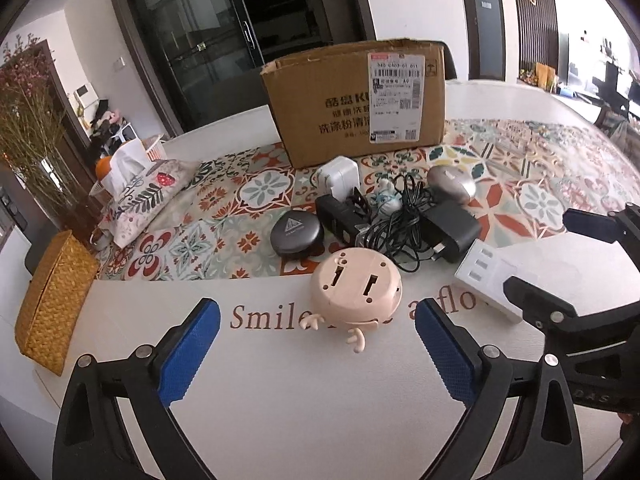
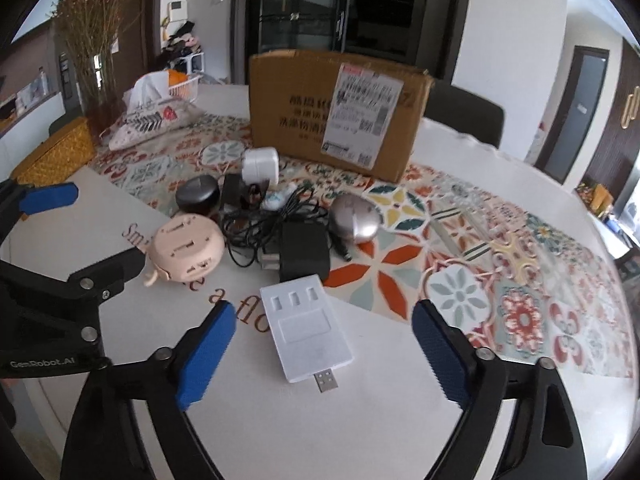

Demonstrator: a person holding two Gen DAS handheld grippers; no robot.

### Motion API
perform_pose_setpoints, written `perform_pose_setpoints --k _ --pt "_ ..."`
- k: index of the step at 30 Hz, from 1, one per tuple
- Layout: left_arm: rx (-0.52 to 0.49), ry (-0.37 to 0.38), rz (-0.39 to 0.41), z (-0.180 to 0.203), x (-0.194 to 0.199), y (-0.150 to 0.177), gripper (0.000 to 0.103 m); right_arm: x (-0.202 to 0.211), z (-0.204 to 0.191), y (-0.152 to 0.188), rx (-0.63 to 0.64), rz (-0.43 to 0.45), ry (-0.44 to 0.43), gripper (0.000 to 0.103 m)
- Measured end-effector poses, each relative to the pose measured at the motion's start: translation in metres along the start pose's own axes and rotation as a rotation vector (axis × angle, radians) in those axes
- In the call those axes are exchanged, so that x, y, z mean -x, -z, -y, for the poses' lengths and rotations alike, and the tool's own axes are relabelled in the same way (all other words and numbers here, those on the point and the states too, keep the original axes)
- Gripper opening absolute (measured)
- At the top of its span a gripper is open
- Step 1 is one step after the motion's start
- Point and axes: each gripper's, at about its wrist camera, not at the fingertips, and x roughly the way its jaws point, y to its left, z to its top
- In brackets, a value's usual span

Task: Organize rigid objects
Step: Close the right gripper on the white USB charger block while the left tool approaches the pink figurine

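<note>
1. A white table (image 1: 280,420) fills most of both views. It has brown letters on it near the front.
2. A bright cloth (image 2: 500,264) with flower shapes lies across the middle of the table.
3. A brown cardboard box (image 1: 352,100) stands on the cloth at the back. A white paper label is stuck on its front.
4. A yellow woven basket (image 1: 52,304) sits at the left edge of the table. A soft tissue pouch (image 1: 140,196) with leaf prints lies further back on the left.
5. The left gripper (image 1: 318,350) is wide open. It holds nothing. The pink round toy (image 1: 356,284) lies on the table just past its blue tips and between them, not touching them.
6. The right gripper (image 2: 324,344) is open too, and it holds nothing. The white USB hub (image 2: 308,332) lies flat on the table between its two blue tips, with a gap on each side. Its metal plug points toward the camera.
7. A black charger (image 2: 304,252) with a messy black cord (image 2: 260,220) lies in the pile, just behind the hub.
8. A silver egg-shaped thing (image 2: 356,220) lies on the cloth to the right of the pile.
9. A dark round case (image 1: 296,232) lies on the left of the pile.
10. A white plug block (image 1: 340,176) stands at the back of the pile, near the box.
</note>
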Motion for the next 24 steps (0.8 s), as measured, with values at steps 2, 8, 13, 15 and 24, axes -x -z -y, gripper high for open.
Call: perform_pose_setpoints --k 2,8,13,15,24 --pt "-0.007 0.001 0.001 0.002 -0.004 0.001 0.099 -0.011 0.001 0.003 0.008 -0.009 -0.007 0.083" --pt "-0.018 0.008 -0.003 0.005 -0.015 0.006 0.099 -0.034 0.000 0.010 0.024 -0.042 -0.062 0.074" --pt "-0.011 0.010 -0.010 0.004 -0.023 0.008 0.099 -0.046 -0.004 0.012 0.041 -0.056 -0.095 0.067" --pt "-0.012 0.010 -0.010 0.004 -0.025 0.008 0.099 -0.051 -0.005 0.012 0.043 -0.064 -0.103 0.061" --pt "-0.011 0.035 -0.019 0.004 -0.033 0.008 0.099 -0.058 -0.005 0.013 0.020 -0.080 -0.119 0.054"
